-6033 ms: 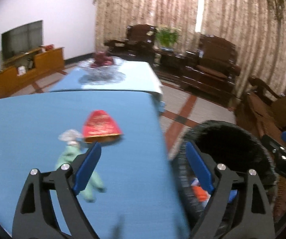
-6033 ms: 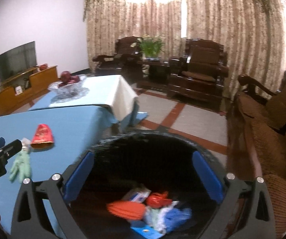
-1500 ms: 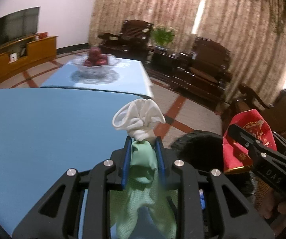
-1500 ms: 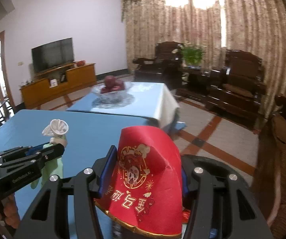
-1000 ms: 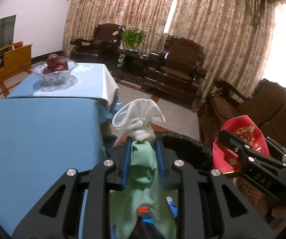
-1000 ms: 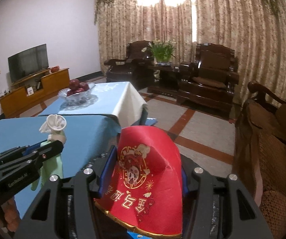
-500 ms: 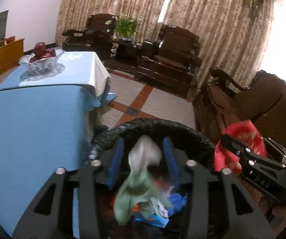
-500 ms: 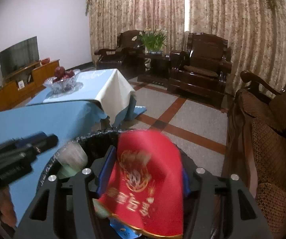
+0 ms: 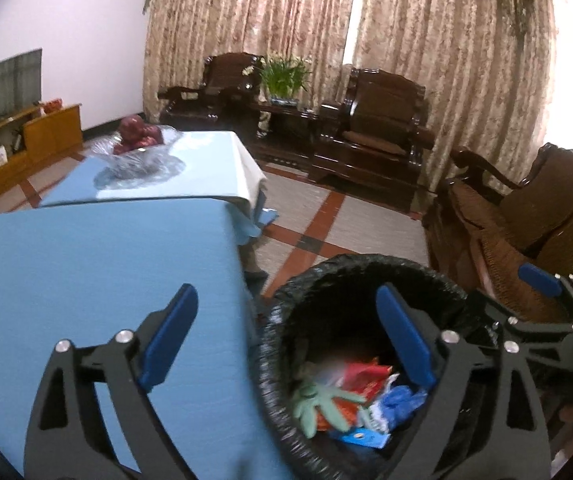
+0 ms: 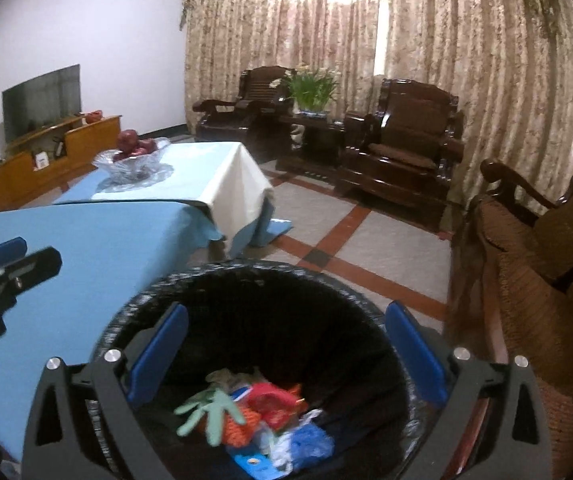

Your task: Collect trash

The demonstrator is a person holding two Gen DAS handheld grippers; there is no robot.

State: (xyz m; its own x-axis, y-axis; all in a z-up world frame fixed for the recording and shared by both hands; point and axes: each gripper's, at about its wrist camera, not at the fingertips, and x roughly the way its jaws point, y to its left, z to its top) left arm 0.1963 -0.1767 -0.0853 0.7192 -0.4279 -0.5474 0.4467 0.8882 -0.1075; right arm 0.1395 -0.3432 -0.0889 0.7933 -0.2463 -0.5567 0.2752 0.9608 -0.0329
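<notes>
Backlit curtains glare white, the room is dim, fisheye edges curve, foreground slightly blurred.

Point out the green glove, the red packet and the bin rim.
green glove (image 10: 210,410), right wrist view, on its palm.
red packet (image 10: 272,402), right wrist view, on its crumpled middle.
bin rim (image 9: 366,259), left wrist view, on the far edge.

Bin bottom beneath the trash pile, lower rim cut off by frame edge.

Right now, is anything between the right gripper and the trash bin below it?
Nothing visible. The right gripper hangs open directly over the bin, whose mouth is uncovered, with the green glove and red wrapper already lying inside. The left gripper, also open, sits off to the side.
</notes>
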